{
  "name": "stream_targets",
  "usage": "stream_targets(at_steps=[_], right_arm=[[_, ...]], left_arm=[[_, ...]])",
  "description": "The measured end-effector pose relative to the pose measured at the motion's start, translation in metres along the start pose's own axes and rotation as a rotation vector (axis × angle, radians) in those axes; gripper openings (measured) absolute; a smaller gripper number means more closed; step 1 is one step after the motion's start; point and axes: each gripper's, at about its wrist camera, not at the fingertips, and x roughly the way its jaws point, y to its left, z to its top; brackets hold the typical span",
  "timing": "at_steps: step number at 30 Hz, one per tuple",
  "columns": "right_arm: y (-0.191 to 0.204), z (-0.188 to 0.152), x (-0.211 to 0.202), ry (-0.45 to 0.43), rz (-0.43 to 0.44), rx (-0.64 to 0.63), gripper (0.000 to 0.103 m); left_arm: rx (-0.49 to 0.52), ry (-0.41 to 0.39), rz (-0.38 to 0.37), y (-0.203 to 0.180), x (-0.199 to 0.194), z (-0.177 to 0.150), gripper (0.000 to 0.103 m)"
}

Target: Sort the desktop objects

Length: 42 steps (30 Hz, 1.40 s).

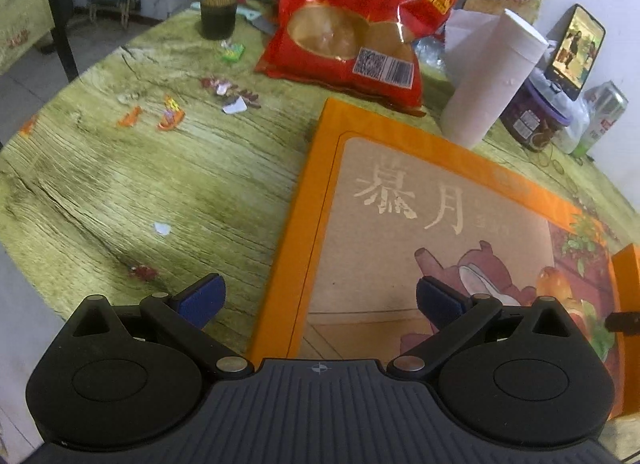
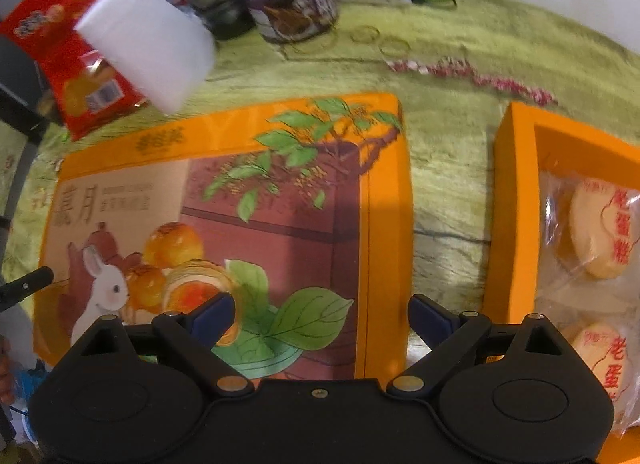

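The left gripper tilted steeply downward with its jaws spread wide and nothing between them, straddling the left edge of the orange box lid that lay flat on the table. The right gripper pointed more steeply down, jaws likewise spread and empty, over the lid's right edge. Just beside it stood an open orange box holding what looked like wrapped cakes, though blur left that uncertain.
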Motion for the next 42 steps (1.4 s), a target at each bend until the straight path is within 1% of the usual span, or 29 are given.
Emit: stream_targets(at_steps=[4, 6, 10, 14, 19, 29, 36, 42], right_arm=[[-0.008, 0.001, 0.011, 0.025, 0.007, 0.046, 0.095], [-0.012, 0.001, 0.015, 0.038, 0.015, 0.067, 0.095], [-0.017, -0.001, 0.018, 0.047, 0.04, 0.089, 0.099], [-0.01, -0.005, 0.018, 0.052, 0.03, 0.054, 0.102], [-0.006, -0.013, 0.015, 0.076, 0.04, 0.041, 0.102], [0.004, -0.046, 0.006, 0.104, 0.035, 0.041, 0.102], [0.006, -0.068, -0.001, 0.079, 0.043, 0.058, 0.103], [0.005, -0.077, -0.004, 0.058, 0.051, 0.086, 0.103]], left_arm=[[-0.001, 0.036, -0.032, 0.0, 0.01, -0.003, 0.103], [0.007, 0.045, -0.043, -0.002, 0.013, -0.006, 0.103], [-0.004, 0.057, -0.067, -0.001, 0.016, -0.007, 0.103], [-0.001, 0.057, -0.066, 0.0, 0.014, -0.008, 0.103], [0.005, 0.054, -0.06, 0.003, 0.011, -0.009, 0.103], [0.027, 0.069, -0.062, 0.013, 0.003, -0.015, 0.103], [0.046, 0.077, -0.06, 0.02, -0.005, -0.023, 0.103], [0.078, 0.067, -0.049, 0.017, -0.003, -0.017, 0.103]])
